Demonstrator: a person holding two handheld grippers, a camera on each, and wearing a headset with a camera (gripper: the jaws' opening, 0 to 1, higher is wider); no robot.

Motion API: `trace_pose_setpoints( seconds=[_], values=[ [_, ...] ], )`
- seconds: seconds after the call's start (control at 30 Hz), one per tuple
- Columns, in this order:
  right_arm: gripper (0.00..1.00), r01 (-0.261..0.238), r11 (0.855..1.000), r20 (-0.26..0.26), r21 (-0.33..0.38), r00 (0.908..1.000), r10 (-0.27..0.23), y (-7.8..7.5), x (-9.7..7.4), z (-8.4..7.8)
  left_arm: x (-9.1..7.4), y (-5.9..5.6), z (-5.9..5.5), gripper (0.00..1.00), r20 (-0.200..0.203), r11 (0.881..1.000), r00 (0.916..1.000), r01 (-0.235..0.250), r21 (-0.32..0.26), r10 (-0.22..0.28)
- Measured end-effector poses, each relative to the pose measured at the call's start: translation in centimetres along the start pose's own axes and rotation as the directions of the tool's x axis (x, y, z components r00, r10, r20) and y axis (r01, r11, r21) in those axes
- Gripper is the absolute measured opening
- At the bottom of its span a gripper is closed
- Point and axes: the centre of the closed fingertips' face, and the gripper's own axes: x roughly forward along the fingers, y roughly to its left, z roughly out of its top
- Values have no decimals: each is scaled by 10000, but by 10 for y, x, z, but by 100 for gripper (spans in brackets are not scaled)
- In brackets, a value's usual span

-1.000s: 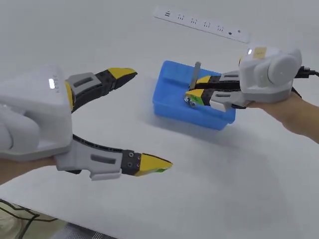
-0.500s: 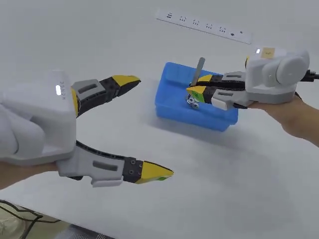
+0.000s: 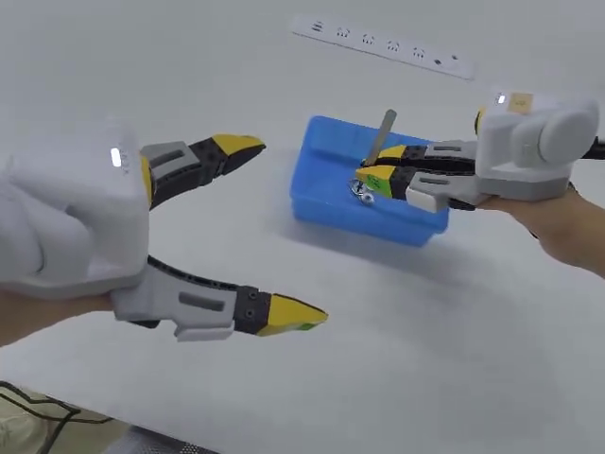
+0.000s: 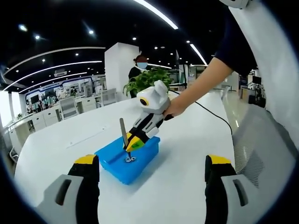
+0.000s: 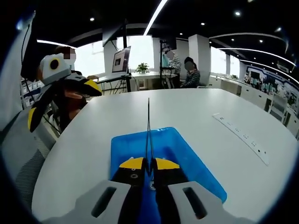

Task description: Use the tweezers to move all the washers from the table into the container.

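A blue container (image 3: 333, 210) stands on the white table, with washers (image 3: 360, 192) lying inside it. My right gripper (image 3: 374, 176) hovers over the container, shut on grey tweezers (image 3: 383, 138) that stick up and lean right. Their lower end points down at the washers. In the right gripper view the tweezers (image 5: 148, 126) run as a thin line between the shut jaws over the container (image 5: 122, 154). My left gripper (image 3: 274, 232) is open and empty to the container's left. Its own view shows the container (image 4: 117, 171), the washers (image 4: 130, 159) and the right gripper (image 4: 134, 140).
A white power strip (image 3: 383, 44) lies at the table's far edge, behind the container. Bare white tabletop (image 3: 425, 340) spreads in front of the container and to its left. People stand in the office behind the table (image 5: 182, 70).
The right gripper has drifted slightly right and the tweezers lean more to the right. The left gripper stays open in about the same place.
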Motion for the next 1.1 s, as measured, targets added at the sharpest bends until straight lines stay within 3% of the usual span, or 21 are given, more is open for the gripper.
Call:
trace_pose_setpoints(
  seconds=[0.07,0.17,0.23,0.3,0.33,0.4,0.47,0.53,0.57,0.67,0.8,1.1],
  values=[
    [8,-106,9989,-112,-452,9999,101,3,-1,-2,5,9,2,99,18,10000,10000,-50,45,50],
    [8,-135,9982,-189,-592,9997,124,4,-1,-4,20,28,13,99,323,9997,9993,-196,108,193],
    [8,-121,9979,-211,-640,9997,108,4,-2,-4,30,35,18,97,395,10000,9992,-57,81,54],
    [8,-88,9979,-188,-644,9998,77,2,-2,-4,43,41,22,91,368,9989,9991,197,427,-213],
    [8,-66,9978,-201,-660,9998,53,2,-3,-4,51,43,20,86,132,9962,9987,478,730,-489],
    [8,-98,9972,-266,-738,9996,79,2,-3,-4,63,45,23,76,99,9945,9971,741,739,-751],
    [8,-186,9958,-382,-900,9992,152,3,-4,-5,71,45,28,69,264,9910,9942,1021,871,-1047],
    [8,-333,9936,-544,-1080,9981,276,6,-4,-6,80,44,27,60,-122,9781,9884,1518,1421,-1516],
    [8,-409,9916,-642,-1226,9974,332,8,-5,-7,85,43,25,56,-465,9656,9836,1801,1874,-1745],
    [8,-450,9910,-638,-1262,9973,372,8,-6,-7,92,38,25,42,-649,9458,9682,2498,2076,-2415],
    [8,-385,9898,-644,-1375,9975,298,6,-7,-6,97,38,23,27,-1013,9312,9587,2824,2305,-2657],
    [8,-389,9866,-774,-1585,9966,268,6,-8,-8,101,34,26,19,-1009,9138,9489,3153,2562,-2991]
  ],
)
